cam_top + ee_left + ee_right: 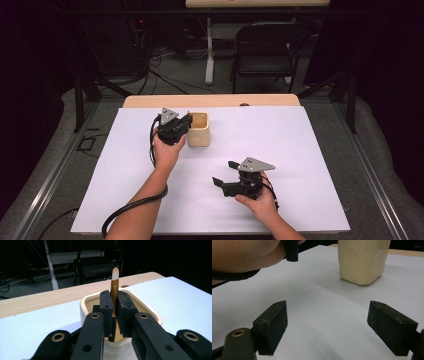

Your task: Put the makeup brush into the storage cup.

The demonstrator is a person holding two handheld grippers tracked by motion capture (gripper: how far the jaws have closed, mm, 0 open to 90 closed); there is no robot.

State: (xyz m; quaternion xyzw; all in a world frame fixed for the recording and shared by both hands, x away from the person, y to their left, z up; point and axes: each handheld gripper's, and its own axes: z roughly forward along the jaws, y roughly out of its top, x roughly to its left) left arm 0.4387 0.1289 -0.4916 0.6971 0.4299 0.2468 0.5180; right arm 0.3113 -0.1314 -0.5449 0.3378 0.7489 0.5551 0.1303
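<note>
A cream, square-mouthed cup [199, 134] stands on the white sheet left of centre. My left gripper [188, 120] hovers at its left rim, shut on a thin brown stick [115, 283] with a whitish tip. The stick stands upright between the pads [106, 307], its lower end down inside the cup [150, 313]. My right gripper [223, 173] rests low near the front of the table, pointing left, open with nothing between its jaws. In the right gripper view its pads [273, 325] stand wide apart over bare sheet, with the cup [362, 261] ahead to the right.
The white sheet [285, 140] covers most of the wooden table [210, 101]. A black folding chair [265, 45] and cables sit on the floor beyond the far edge. The person's left hand [242, 255] shows at the top left of the right gripper view.
</note>
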